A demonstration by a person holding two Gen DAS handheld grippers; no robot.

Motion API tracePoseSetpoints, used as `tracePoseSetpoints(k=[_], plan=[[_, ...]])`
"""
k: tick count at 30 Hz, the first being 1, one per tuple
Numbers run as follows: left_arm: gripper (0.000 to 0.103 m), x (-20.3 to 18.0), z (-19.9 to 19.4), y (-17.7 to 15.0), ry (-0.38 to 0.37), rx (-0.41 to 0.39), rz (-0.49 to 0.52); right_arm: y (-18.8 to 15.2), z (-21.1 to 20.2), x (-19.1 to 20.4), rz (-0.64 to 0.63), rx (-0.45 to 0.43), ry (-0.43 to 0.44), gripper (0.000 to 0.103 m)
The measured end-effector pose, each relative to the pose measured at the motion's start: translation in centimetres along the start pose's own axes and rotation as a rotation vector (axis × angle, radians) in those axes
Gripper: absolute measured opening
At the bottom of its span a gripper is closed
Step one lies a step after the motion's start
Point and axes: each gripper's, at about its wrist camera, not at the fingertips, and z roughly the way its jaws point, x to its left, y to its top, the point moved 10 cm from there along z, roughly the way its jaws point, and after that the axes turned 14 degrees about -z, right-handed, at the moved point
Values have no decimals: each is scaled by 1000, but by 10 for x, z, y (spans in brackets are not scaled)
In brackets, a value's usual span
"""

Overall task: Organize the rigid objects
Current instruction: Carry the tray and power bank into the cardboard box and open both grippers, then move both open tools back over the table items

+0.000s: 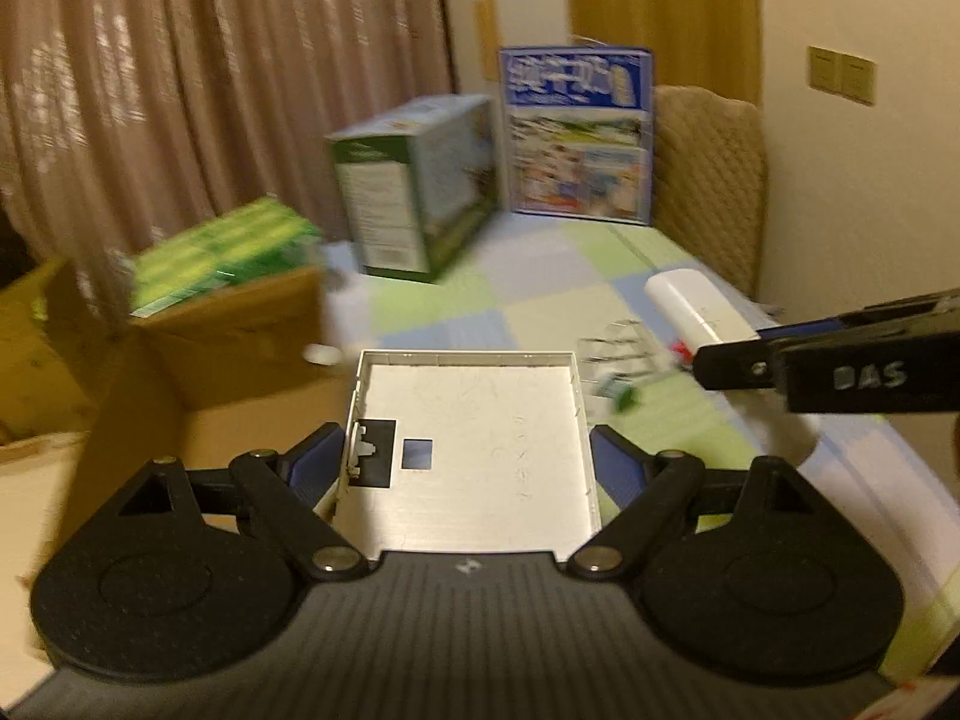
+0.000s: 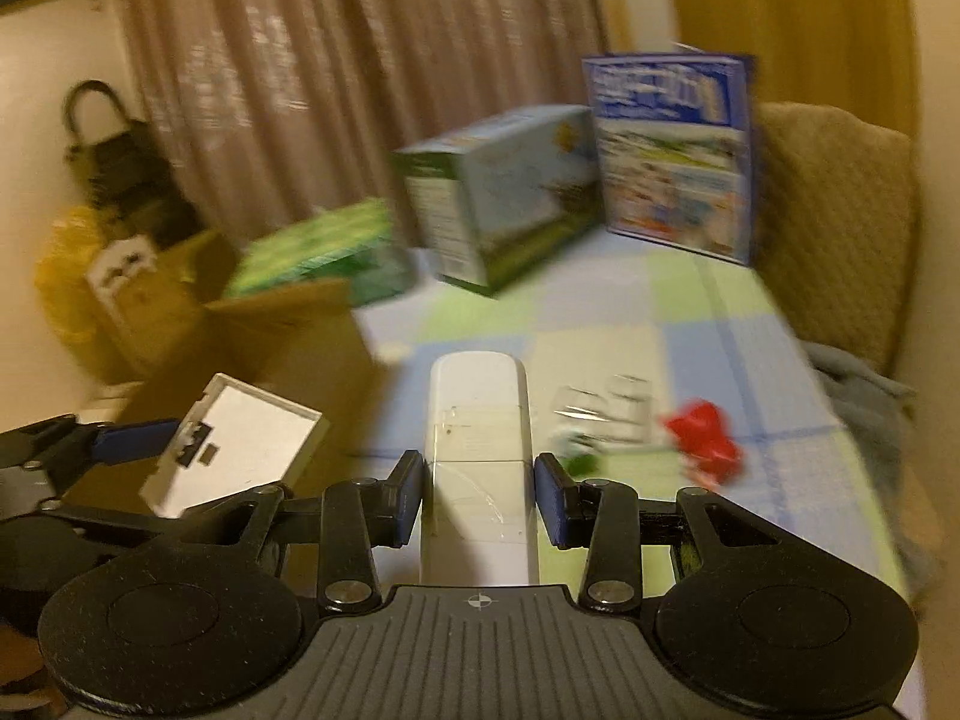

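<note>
Both grippers carry white pieces above the checked table.
Left gripper [image 1: 468, 468] is clamped across a shallow white square tray [image 1: 474, 438], held level, near a cardboard box [image 1: 234, 336]; right gripper [image 2: 478, 495] pinches an upright-pointing white oblong case [image 2: 478, 438], with a red object [image 2: 705, 438] lying right of it.

Ahead of the left claw [image 1: 468, 468], passage is narrowed on its left by an open cardboard box [image 1: 228, 324] and, farther on, by a green-and-white carton [image 1: 414, 186]. Ahead of the right claw [image 2: 478, 495], small clutter is met: clear plastic pieces [image 2: 606, 408] and a red object [image 2: 705, 435]. Beyond these, a stretch of checkered bed cover [image 2: 600, 300] is left open, closed off at the back by an upright blue box [image 2: 672, 156].
</note>
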Motion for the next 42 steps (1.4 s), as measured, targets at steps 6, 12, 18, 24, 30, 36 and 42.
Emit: tracePoseSetpoints(k=[6, 12, 18, 24, 30, 36, 42], plan=[[85, 91, -24, 15, 126, -19, -8, 30, 22, 80, -22, -3, 163, 37], [85, 161, -28, 0, 208, 15, -46, 30, 66, 142, -44, 44, 248, 37], [85, 190, -23, -21, 217, 41, -92, 25, 93, 171, -89, 72, 259, 37], [85, 196, -13, -29, 197, 53, -112, 19, 105, 177, -100, 93, 245, 37], [85, 196, -9, -30, 176, 46, -129, 15, 112, 179, -103, 101, 239, 37], [85, 201, -10, -30, 163, 46, -165, 16, 114, 177, -69, 91, 259, 38], [85, 200, -17, -26, 176, 29, -167, 22, 105, 170, -41, 64, 253, 48]])
